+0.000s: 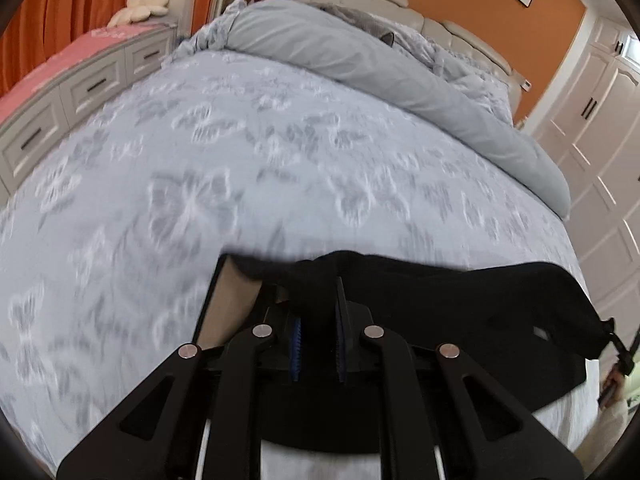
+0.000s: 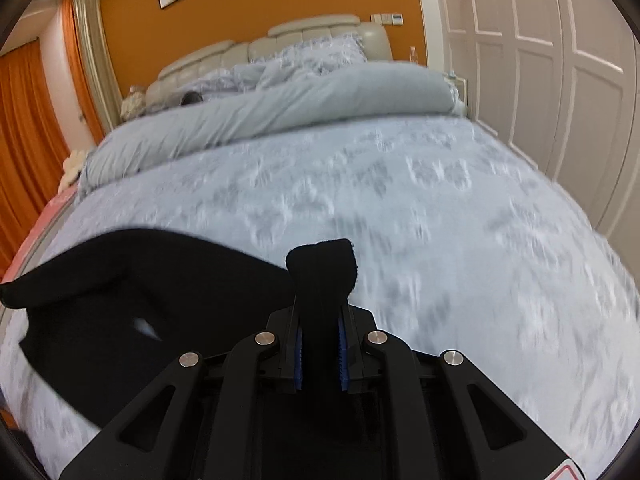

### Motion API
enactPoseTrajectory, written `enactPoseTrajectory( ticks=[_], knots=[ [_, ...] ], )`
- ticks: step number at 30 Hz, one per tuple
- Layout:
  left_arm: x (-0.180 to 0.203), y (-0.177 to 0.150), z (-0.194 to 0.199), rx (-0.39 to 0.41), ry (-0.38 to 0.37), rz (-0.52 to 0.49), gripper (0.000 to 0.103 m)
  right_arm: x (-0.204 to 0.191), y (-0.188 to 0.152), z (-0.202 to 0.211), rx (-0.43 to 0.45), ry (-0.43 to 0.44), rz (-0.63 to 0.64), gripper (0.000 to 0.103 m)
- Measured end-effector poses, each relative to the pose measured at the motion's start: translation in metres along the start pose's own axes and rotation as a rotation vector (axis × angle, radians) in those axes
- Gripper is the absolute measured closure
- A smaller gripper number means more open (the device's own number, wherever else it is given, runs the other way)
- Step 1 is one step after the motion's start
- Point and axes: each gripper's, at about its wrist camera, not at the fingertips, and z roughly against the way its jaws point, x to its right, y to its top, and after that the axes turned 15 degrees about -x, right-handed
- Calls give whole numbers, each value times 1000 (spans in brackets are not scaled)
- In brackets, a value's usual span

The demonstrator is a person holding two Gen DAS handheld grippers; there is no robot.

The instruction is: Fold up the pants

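The black pants (image 1: 460,312) hang stretched between my two grippers above the near end of the bed. My left gripper (image 1: 318,300) is shut on one end of the black cloth, which runs off to the right. In the right wrist view my right gripper (image 2: 320,304) is shut on the other end; a bunched tip of the pants (image 2: 322,264) sticks up between the fingers, and the rest (image 2: 132,300) sags away to the left. The views are blurred by motion.
The bed carries a pale blue butterfly-print cover (image 1: 240,168) with a rolled grey duvet (image 1: 380,68) across its far part. A drawer unit with a pink top (image 1: 80,80) stands left of the bed. White wardrobe doors (image 2: 560,80) line the right side.
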Motion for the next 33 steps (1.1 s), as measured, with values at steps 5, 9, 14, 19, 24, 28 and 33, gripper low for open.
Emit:
enactPoseTrajectory(
  ticks=[5,9,14,19,24,28,33],
  knots=[
    [-33,-61,-22,-84,63,28,71,12,-57,-25,-126,-37,-7,87],
    [-67,-86,-11,-48,17,179,35,12,-76,-14,-119,-73,-25,62],
    [-85,-108,7,-36,-151,345,11,2,-86,31,-22,-101,-48,54],
    [-64,-111,-45,-197,-292,442,10,-15,-103,58,41,-16,-90,49],
    [-58,-91,-73,-229,-426,515,40,-43,-118,66,25,26,-73,49],
    [-64,-67,-61,-250,-438,522,97,-67,-123,64,5,31,-44,49],
    [-72,-64,0,-109,-364,380,96,-86,-130,60,4,32,-3,45]
  ],
)
